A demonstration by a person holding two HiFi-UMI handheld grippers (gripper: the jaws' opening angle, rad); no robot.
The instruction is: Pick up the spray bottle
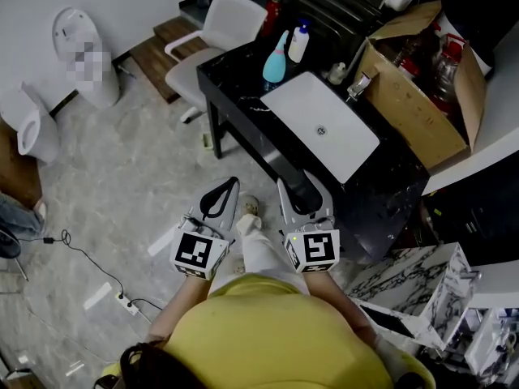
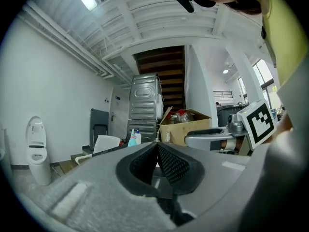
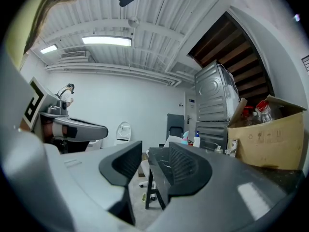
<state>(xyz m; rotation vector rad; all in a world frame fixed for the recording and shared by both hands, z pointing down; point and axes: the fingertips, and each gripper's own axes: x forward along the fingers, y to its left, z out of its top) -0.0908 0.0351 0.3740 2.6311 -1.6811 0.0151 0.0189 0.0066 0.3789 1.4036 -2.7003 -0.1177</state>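
Note:
The teal spray bottle stands upright at the far end of a black marble table, beside a white pump bottle. Both grippers are held level near the person's body, well short of the bottles. My left gripper hangs over the floor left of the table, its jaws closed tip to tip on nothing. My right gripper is at the table's near end, jaws apart and empty. The spray bottle shows small and distant in the left gripper view and in the right gripper view.
A white rectangular sink is set in the table top. An open cardboard box with bottles stands on its right. A white chair sits behind the table's far end. White toilets and a cable with power strip lie left.

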